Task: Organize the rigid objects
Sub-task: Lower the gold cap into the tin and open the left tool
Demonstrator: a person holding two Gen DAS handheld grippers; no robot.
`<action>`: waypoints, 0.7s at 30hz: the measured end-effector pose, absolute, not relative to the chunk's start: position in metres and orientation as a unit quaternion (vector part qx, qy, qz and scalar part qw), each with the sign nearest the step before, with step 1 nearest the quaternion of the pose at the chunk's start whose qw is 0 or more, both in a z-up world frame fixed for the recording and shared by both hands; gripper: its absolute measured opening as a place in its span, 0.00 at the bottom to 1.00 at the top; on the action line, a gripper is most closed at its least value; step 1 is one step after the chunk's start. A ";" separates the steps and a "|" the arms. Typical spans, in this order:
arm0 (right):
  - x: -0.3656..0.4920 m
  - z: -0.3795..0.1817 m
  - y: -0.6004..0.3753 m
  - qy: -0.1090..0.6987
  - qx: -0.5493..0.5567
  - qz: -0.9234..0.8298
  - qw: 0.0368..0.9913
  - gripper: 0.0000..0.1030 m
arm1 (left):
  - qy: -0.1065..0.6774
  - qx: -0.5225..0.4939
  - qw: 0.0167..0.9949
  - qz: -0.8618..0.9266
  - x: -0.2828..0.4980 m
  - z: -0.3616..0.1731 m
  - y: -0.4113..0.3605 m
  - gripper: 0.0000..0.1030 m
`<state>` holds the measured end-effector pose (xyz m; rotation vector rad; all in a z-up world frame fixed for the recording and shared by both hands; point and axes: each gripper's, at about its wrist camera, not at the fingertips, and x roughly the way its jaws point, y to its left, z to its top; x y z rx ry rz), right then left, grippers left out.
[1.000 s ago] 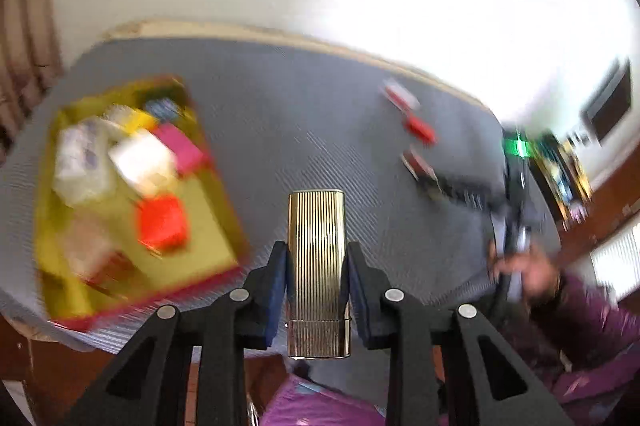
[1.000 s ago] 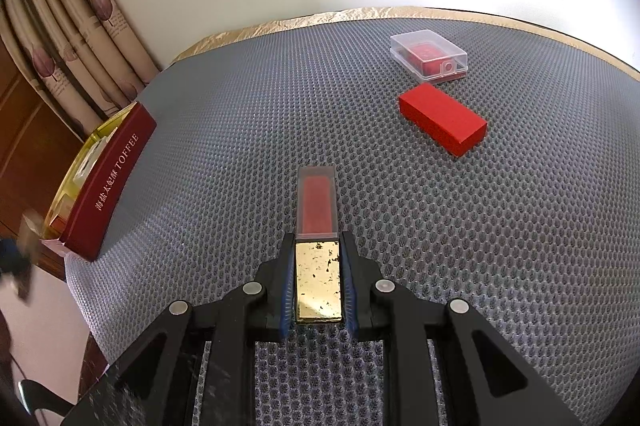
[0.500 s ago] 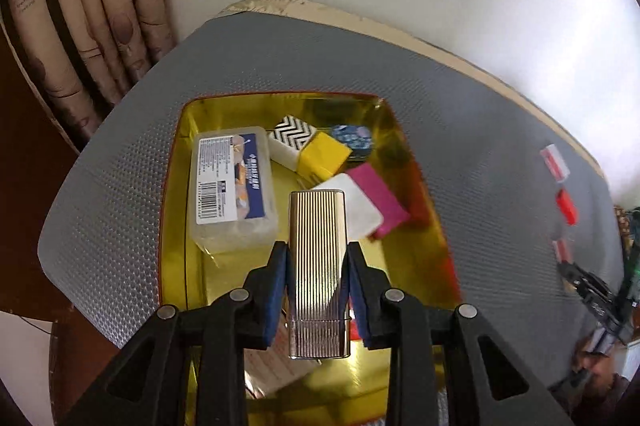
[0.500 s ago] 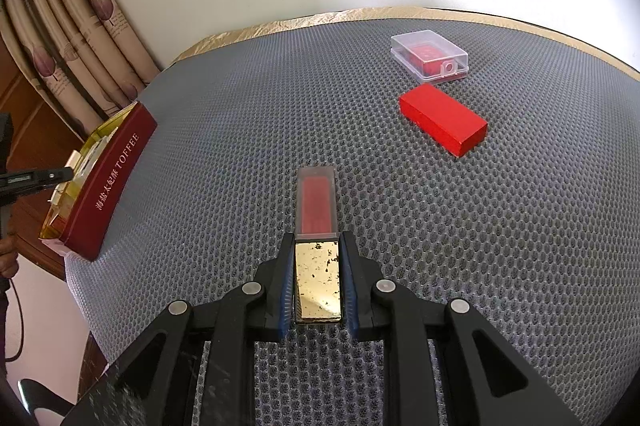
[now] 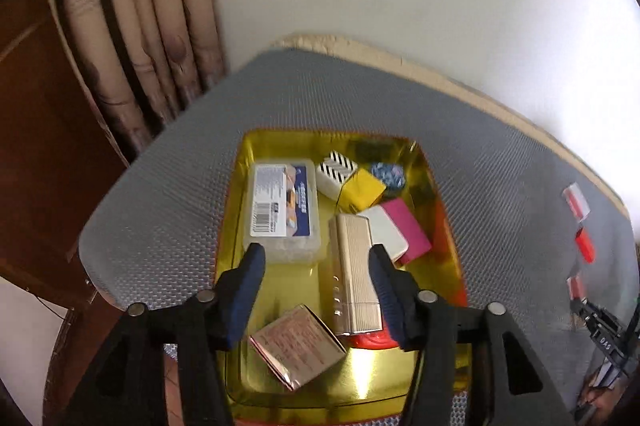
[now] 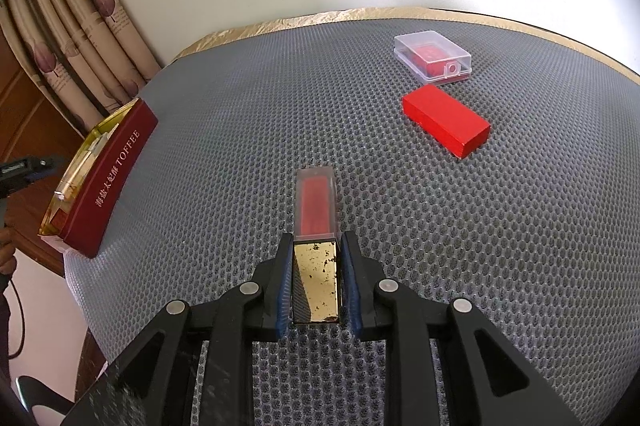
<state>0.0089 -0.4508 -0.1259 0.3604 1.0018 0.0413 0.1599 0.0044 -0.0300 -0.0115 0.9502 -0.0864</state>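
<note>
Now, left wrist view: my left gripper [image 5: 316, 276] hangs over the gold tray [image 5: 448, 222], and its fingers are opening. A second ago they clamped the ribbed gold case [image 5: 354, 274]; now a gap shows on the left side, and on the right I cannot tell whether the pad still brushes the case. It lies in the tray among the other items, against a white and pink box [image 5: 400, 232], its near end on something red. I judge this item delivered; the next job is backing out without dragging it. The clear plastic box [image 5: 282, 210] beside it carries a blue and white label with a barcode, print too small to read. A foil-wrapped packet [image 5: 298, 344] in front has writing I cannot make out.

Right wrist view: my right gripper [image 6: 316, 280] has not shifted, its fingers clenched on a gold bar with a clear red-filled cap [image 6: 316, 250], resting on the grey mesh worktop [image 6: 240, 130]. Well apart lie a red block [image 6: 446, 120] and a clear case [image 6: 432, 60] awaiting sorting. The tray's maroon side reads "TOFFEE" after Chinese characters.
</note>
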 end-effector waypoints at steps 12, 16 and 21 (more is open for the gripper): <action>0.030 -0.124 -0.453 0.511 0.186 0.029 0.839 0.24 | 0.400 -0.129 0.907 -0.012 0.065 -0.017 0.030 0.55; 0.032 -0.125 -0.462 0.517 0.229 0.030 0.824 0.22 | 0.409 -0.094 0.907 -0.015 0.058 -0.027 0.015 0.55; 0.029 -0.119 -0.468 0.514 0.275 0.032 0.812 0.20 | 0.429 -0.070 0.900 -0.030 0.057 -0.041 0.001 0.55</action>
